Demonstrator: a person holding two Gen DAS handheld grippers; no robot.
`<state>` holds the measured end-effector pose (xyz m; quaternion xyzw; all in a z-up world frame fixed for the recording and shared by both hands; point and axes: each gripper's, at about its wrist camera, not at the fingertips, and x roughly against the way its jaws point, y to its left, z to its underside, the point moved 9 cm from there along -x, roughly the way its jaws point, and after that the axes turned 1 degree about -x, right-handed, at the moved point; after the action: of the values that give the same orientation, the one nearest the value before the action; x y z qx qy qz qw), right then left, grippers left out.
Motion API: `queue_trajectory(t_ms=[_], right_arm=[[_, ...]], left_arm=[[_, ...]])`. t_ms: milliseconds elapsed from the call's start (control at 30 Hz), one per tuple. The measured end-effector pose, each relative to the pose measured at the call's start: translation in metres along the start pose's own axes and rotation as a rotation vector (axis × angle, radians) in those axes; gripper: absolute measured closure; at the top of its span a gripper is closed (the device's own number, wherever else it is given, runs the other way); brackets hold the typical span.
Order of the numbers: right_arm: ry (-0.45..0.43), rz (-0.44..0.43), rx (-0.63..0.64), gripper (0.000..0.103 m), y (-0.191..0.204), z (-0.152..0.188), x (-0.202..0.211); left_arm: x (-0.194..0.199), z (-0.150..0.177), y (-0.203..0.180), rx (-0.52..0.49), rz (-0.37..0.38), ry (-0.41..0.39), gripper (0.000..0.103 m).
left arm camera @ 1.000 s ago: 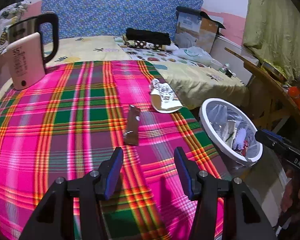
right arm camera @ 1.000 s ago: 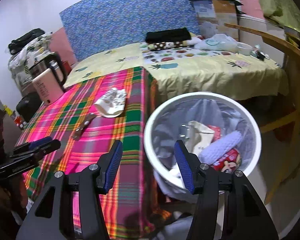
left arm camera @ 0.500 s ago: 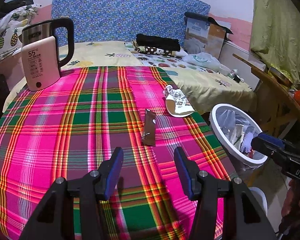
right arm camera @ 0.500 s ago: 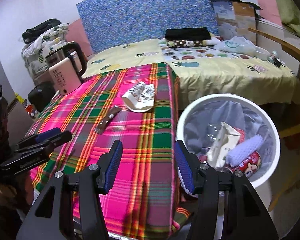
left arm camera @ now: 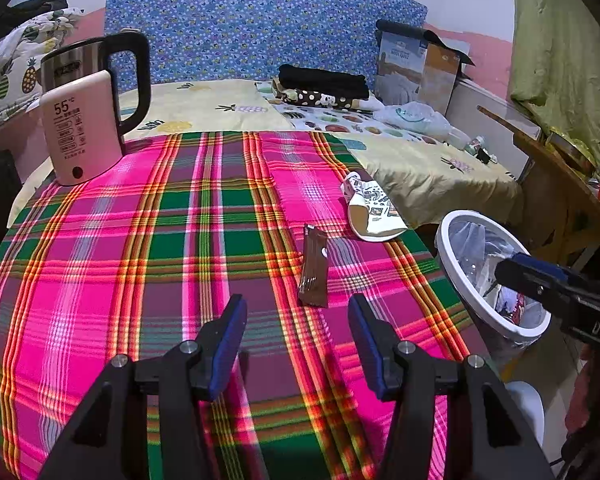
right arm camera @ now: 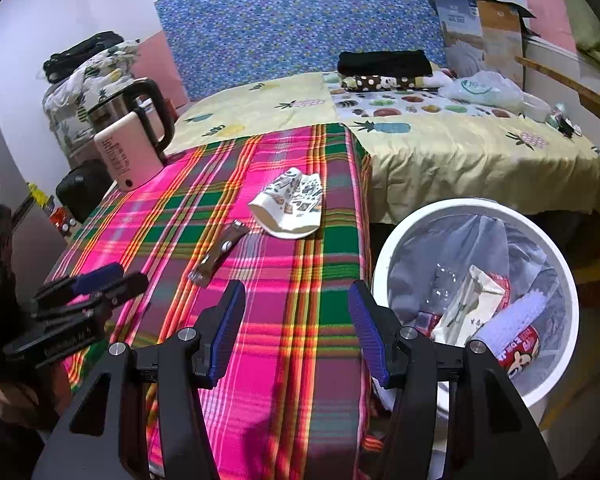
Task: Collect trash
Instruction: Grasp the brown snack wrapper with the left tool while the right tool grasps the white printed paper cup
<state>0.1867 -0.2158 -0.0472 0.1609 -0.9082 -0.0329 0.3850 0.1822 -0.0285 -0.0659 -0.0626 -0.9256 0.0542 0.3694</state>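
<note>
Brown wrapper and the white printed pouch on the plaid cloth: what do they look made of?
Brown wrapper: likely thin glossy plastic film; it shines, lies flat, ends look crimped. White printed pouch: seemingly glossy laminated film or coated paper; its open mouth holds a curved shape.

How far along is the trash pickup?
Partly done: the white bin already holds cartons and wrappers. Nothing is in hand; the left gripper and right gripper are both open and empty. Left on the plaid table: the brown wrapper and the crumpled paper cup.
</note>
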Motion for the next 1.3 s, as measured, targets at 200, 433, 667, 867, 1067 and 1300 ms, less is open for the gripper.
queue_trajectory(t_ms=[200,433,667,867,1067,1300], right_arm=[[0.002,-0.003,0.008,0.048,0.001,-0.013,-0.008],[0.011,-0.015,0.004,0.048,0.000,-0.021,-0.023],[0.035,-0.022,-0.010,0.051,-0.006,-0.027,-0.042],[0.069,-0.030,-0.033,0.054,-0.013,-0.032,-0.066],[0.107,-0.049,-0.054,0.057,-0.015,-0.035,-0.090],[0.163,-0.072,-0.088,0.068,-0.016,-0.033,-0.116]], left_arm=[[-0.020,-0.008,-0.008,-0.018,0.021,0.021,0.048],[-0.055,-0.011,-0.022,-0.045,0.027,0.068,0.048],[-0.081,-0.005,-0.026,-0.064,0.010,0.134,0.058],[-0.082,-0.005,-0.018,-0.066,-0.019,0.131,0.079],[-0.081,-0.007,-0.008,-0.035,-0.018,0.125,0.079],[-0.080,-0.011,0.004,-0.008,-0.033,0.117,0.079]])
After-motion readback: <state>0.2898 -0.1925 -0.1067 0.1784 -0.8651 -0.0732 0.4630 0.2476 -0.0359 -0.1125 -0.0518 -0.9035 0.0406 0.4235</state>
